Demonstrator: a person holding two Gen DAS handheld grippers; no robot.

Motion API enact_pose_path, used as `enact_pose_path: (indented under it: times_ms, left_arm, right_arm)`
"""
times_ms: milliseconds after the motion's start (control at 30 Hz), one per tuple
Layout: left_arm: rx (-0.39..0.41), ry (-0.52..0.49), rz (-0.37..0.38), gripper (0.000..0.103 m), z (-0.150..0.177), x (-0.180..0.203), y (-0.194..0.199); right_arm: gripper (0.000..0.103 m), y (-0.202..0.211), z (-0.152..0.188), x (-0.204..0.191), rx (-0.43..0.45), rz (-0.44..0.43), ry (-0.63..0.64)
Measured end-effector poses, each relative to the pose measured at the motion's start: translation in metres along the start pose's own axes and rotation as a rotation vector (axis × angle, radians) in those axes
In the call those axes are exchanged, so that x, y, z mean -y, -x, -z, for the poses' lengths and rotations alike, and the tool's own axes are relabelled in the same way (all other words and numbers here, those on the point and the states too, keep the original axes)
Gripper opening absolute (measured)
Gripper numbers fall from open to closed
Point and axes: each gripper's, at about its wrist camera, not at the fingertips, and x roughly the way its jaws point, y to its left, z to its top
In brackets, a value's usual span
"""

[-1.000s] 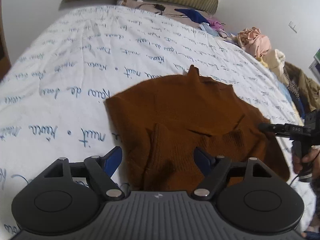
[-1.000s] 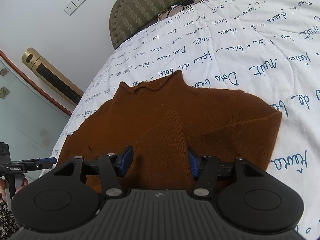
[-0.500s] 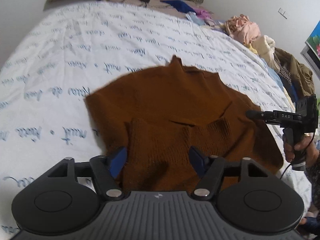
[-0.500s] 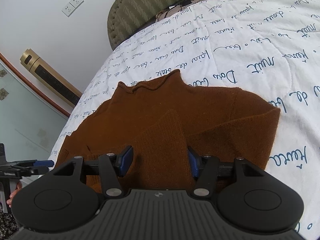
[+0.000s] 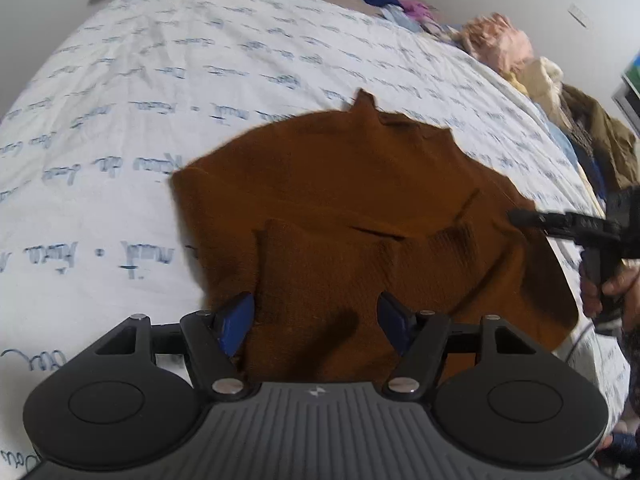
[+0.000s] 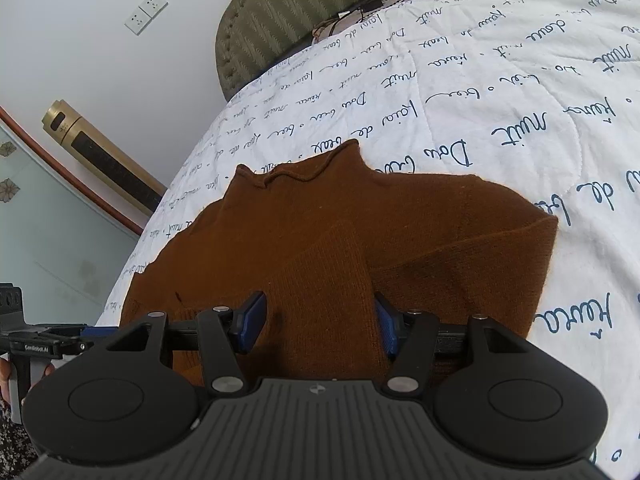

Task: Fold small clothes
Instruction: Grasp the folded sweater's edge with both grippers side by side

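The bed (image 5: 160, 92) wore a white quilt printed with blue script; a brown sweater (image 5: 360, 200) lay flat on it; loose clothes (image 5: 500, 40) heaped its far edge.

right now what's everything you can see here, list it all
sweater: one, rust brown, spread on the bed, both sleeves folded in over the body
quilt: one, white with blue handwriting, covers the bed
headboard: one, olive green, padded, at the far end of the bed
clothes pile: several, pink, cream, brown and blue, along the bed's far side
wall sockets: two, white, on the wall beside the headboard
gold column: one, gold and black, standing by the wall
left gripper: one, black with blue pads, jaws apart either side of a folded sleeve
right gripper: one, black with blue pads, jaws apart either side of the other sleeve
hand: one, holding the right gripper's handle
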Motion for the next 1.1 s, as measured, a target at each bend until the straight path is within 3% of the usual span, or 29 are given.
enact_pose_path:
  times_ms: [67,133,233,333,433,600,900,1100]
  left_arm:
    - [-0.007,-0.018,-0.004,0.067,0.000,0.006,-0.004]
    - [-0.021,-0.015,-0.005,0.044,0.000,0.007,-0.009]
    - [-0.033,0.038,0.009,0.019,0.000,-0.002,-0.015]
    - [-0.016,0.071,0.027,0.012,0.003,-0.009,-0.015]
    - [0.036,0.087,0.010,0.010,0.004,-0.012,-0.010]
    - [0.069,0.140,0.021,0.009,0.004,-0.018,-0.010]
    - [0.103,0.241,0.020,0.008,0.003,-0.027,-0.016]
    - [0.130,0.302,0.047,0.008,-0.007,-0.035,-0.015]
  right_arm:
    - [0.058,-0.001,0.000,0.000,0.002,-0.001,-0.002]
    - [0.058,-0.001,0.001,-0.002,0.004,-0.001,0.002]
    - [0.057,0.001,0.001,-0.004,0.011,-0.009,0.008]
    - [0.050,0.002,-0.002,-0.006,0.015,-0.015,0.018]
    - [0.041,-0.002,-0.004,-0.005,0.001,-0.007,0.021]
    - [0.015,-0.005,-0.003,-0.005,-0.002,-0.003,0.028]
    - [0.011,-0.005,-0.011,-0.010,0.000,0.090,0.060]
    - [0.012,-0.005,-0.017,-0.011,0.016,0.052,0.036]
